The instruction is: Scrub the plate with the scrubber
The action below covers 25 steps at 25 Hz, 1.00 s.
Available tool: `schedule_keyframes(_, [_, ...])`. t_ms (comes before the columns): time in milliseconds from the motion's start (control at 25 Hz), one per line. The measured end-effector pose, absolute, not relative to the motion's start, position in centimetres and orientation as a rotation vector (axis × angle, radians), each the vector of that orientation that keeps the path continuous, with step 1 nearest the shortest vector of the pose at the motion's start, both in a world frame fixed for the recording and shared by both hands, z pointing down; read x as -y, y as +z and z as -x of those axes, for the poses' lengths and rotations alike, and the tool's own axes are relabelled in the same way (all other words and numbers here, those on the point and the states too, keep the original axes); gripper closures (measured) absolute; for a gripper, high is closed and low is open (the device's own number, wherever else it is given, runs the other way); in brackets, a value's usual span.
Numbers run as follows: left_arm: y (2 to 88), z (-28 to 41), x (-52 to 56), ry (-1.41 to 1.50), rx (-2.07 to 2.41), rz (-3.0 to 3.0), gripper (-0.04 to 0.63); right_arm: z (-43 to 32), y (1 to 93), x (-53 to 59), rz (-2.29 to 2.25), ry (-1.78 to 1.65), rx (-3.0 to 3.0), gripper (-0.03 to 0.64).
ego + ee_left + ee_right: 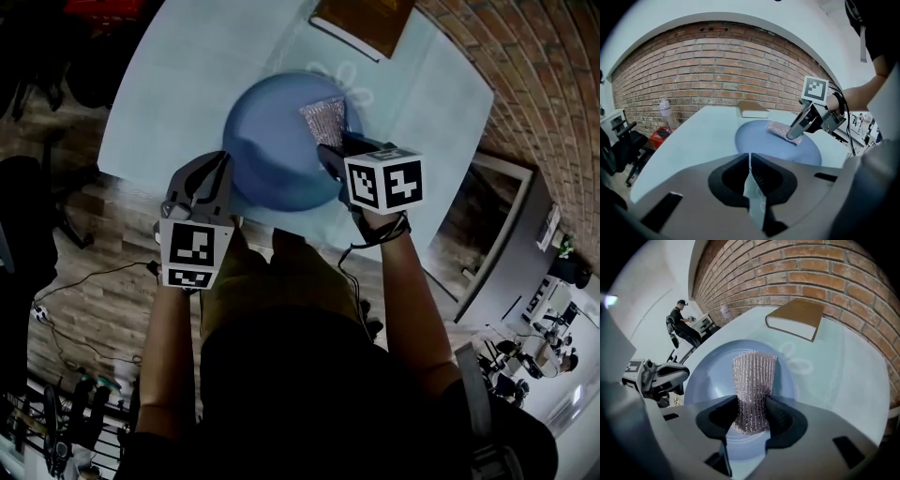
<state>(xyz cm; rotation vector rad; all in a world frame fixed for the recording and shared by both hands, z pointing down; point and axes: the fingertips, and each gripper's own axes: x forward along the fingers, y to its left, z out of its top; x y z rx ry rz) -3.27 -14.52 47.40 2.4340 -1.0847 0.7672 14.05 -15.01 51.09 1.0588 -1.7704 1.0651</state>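
Note:
A round blue plate (272, 155) lies on the pale blue table (178, 84). A silvery mesh scrubber (323, 119) rests flat on the plate's far right part. My right gripper (330, 155) is shut on the scrubber's near end. In the right gripper view the scrubber (752, 380) runs from between the pads (776, 411) out over the plate (710, 376). My left gripper (222, 164) sits at the plate's near-left rim with its jaws shut. In the left gripper view only a thin pale slit shows between them, and the plate (764, 138) lies just ahead.
A brown book (364, 23) lies at the table's far side by the brick wall (717, 70). A clear bottle (665, 111) stands at the far left corner. A person (679, 324) is far off in the room. Cables lie on the wooden floor (84, 281).

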Motion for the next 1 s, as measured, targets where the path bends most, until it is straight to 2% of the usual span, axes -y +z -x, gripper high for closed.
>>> schedule_keyframes(600, [47.7, 3.3, 14.9, 0.723, 1.109, -2.417, 0.560, -10.7, 51.5, 19.3, -0.938, 0.933, 1.755, 0.408])
schedule_keyframes(1000, [47.6, 4.6, 15.0, 0.692, 1.121, -2.399, 0.560, -2.2, 51.4, 17.4, -0.696, 0.869, 1.811, 0.408])
